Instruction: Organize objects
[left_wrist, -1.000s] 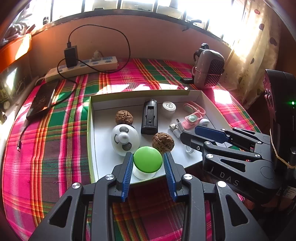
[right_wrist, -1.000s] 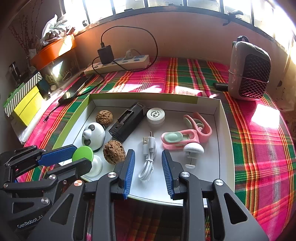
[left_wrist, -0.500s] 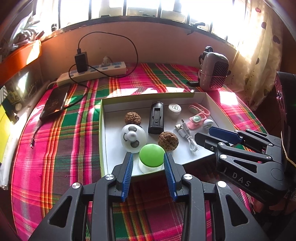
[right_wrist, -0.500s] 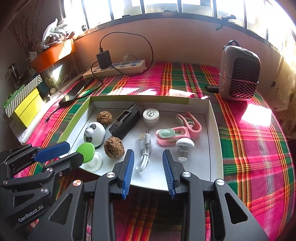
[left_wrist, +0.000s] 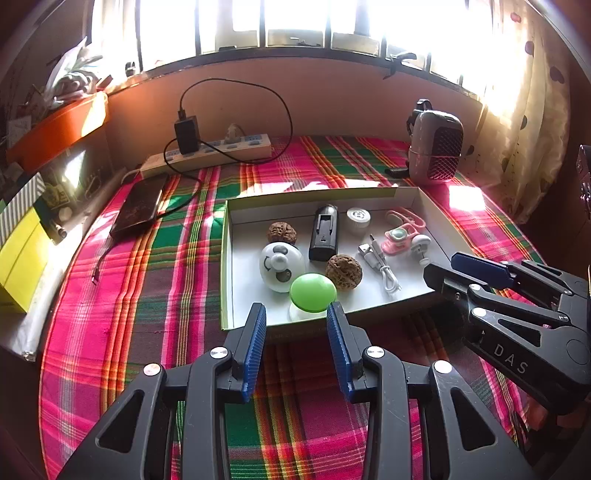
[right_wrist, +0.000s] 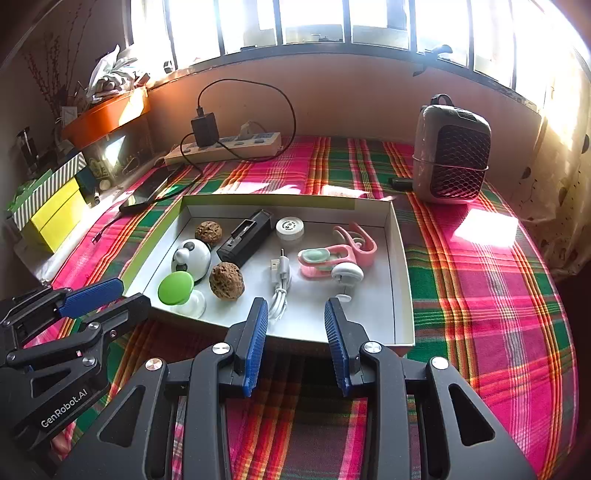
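Note:
A shallow white box (left_wrist: 226, 258) with a green edge lies on the plaid cloth. It holds two walnuts (left_wrist: 343, 271), a panda-faced white toy (left_wrist: 280, 267), a green-domed piece (left_wrist: 313, 291), a black block (left_wrist: 324, 232), a white cable (left_wrist: 380, 262), a round white cap (left_wrist: 358, 216) and a pink clip (left_wrist: 400, 232). My left gripper (left_wrist: 295, 314) hangs open just short of the box's near edge, with the green dome beyond its tips. My right gripper (right_wrist: 295, 310) is open too, before the near edge and facing the cable (right_wrist: 280, 284). Neither holds anything.
A power strip (left_wrist: 221, 151) with a black charger and cord lies along the back wall, and a dark phone (left_wrist: 138, 205) lies to the left. A small heater (right_wrist: 452, 155) stands at the back right. Yellow boxes (left_wrist: 20, 258) and an orange tray (left_wrist: 59, 129) line the left side.
Both grippers have drawn back and up from the box, so it looks smaller and farther off. The green dome no longer sits between the left fingers. Jaw widths are unchanged.

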